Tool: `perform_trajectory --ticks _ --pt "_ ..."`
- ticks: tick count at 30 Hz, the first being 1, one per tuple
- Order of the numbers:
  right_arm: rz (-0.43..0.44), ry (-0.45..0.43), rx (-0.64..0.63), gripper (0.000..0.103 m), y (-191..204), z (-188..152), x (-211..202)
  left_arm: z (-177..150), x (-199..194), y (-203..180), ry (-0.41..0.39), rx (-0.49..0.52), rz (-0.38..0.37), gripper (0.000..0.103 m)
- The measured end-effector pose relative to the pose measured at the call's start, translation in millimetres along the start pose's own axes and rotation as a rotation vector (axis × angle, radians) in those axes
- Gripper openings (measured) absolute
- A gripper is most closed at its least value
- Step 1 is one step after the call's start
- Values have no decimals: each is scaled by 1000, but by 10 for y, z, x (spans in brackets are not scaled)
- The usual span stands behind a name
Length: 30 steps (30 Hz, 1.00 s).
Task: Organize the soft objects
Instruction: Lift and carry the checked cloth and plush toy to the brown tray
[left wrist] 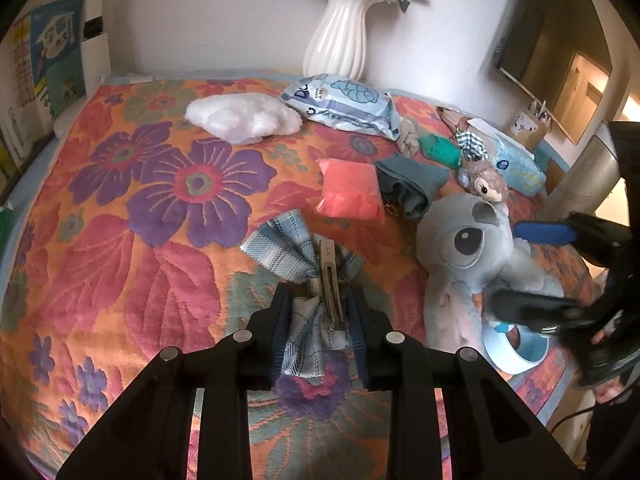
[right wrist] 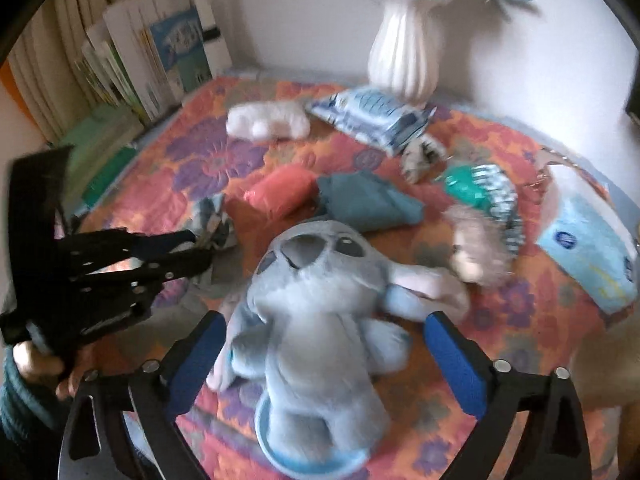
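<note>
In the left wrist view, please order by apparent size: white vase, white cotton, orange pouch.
1. White vase, largest.
2. White cotton.
3. Orange pouch, smallest.
The pouch lies nearer the camera, so the cotton and pouch ranking is unsure.

Little can be read. The blue and white wipes pack (left wrist: 344, 104) shows a large letter "D" at its left end. The poster (left wrist: 56, 48) carries printed characters, and the tissue pack (right wrist: 588, 252) a round logo, both too blurred.

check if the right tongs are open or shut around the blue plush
Open: the right tongs stand wide on either side of the blue plush, with gaps showing between pads and fur.
</note>
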State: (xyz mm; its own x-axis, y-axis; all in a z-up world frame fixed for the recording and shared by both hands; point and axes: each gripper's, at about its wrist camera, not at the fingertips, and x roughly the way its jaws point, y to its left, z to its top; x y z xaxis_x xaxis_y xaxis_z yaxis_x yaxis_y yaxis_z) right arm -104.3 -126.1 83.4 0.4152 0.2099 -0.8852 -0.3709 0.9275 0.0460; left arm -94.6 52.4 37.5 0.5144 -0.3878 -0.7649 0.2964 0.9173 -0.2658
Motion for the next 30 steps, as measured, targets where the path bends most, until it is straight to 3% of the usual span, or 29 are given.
perform_trajectory --ticks 2,6,10,13,19,30 --pt "-38 6 -17 73 57 5 72 3 1 -8 -1 4 4 25" --pt "-18 -43 6 61 41 19 -13 6 -37 -22 -22 7 20 21" --pt "31 -102 64 60 -27 32 -217 20 -174 36 -64 -41 -37 21" --pt "93 -174 106 60 -65 46 -457 37 -311 -9 -103 -37 -37 21" --pt "110 -274 128 60 -46 29 -888 97 -513 -127 -158 -23 -70 21" --pt "98 -283 219 60 -289 -383 -1252 83 -768 -528 -220 64 -211 21"
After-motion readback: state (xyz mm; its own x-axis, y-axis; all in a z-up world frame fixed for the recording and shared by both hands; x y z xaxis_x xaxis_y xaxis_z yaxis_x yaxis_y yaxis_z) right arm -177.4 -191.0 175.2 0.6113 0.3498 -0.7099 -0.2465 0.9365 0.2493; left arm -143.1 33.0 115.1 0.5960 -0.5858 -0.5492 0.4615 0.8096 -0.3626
